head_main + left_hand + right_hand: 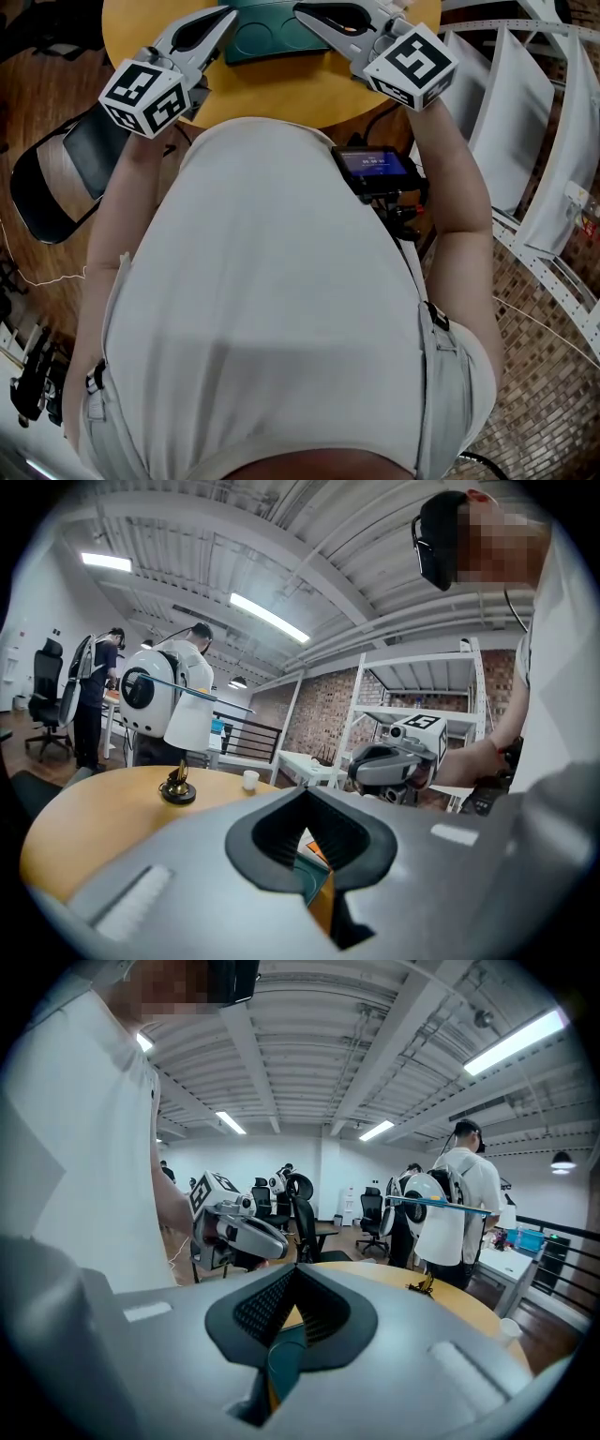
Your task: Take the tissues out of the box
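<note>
A teal tissue box lies on the round wooden table at the top of the head view, with no tissue showing. My left gripper points at the box's left end with its jaws together and nothing between them. My right gripper reaches over the box's right end, shut and empty. A sliver of the teal box shows through the gap behind the left gripper tips. The same box shows under the right gripper. Both grippers hover just above the table.
A black chair stands left of the table, and a white shelving frame to the right. A small brass ornament and a white cup sit on the table's far side. People stand in the background.
</note>
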### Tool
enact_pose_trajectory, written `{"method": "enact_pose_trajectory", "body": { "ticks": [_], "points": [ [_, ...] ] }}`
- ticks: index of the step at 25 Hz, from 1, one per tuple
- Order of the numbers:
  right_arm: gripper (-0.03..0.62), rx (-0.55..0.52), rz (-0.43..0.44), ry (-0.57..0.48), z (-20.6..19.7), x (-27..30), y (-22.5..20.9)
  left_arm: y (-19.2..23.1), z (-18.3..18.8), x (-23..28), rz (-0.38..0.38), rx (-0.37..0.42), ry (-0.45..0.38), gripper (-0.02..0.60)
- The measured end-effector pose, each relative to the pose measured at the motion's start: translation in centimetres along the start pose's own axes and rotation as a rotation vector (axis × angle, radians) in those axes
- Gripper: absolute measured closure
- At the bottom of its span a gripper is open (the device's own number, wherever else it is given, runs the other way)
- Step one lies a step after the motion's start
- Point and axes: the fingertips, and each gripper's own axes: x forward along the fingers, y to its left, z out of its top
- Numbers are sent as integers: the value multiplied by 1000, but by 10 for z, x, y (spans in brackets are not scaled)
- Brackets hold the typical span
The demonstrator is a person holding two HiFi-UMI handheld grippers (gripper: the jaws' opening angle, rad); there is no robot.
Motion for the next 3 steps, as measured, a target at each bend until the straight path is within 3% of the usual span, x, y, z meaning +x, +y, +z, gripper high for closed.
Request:
{"method": "enact_pose_trajectory", "body": {
  "ticks": [3],
  "points": [
    [595, -8, 8, 2, 0, 1, 2, -1, 0, -1, -1, 0, 2, 581]
  ]
}}
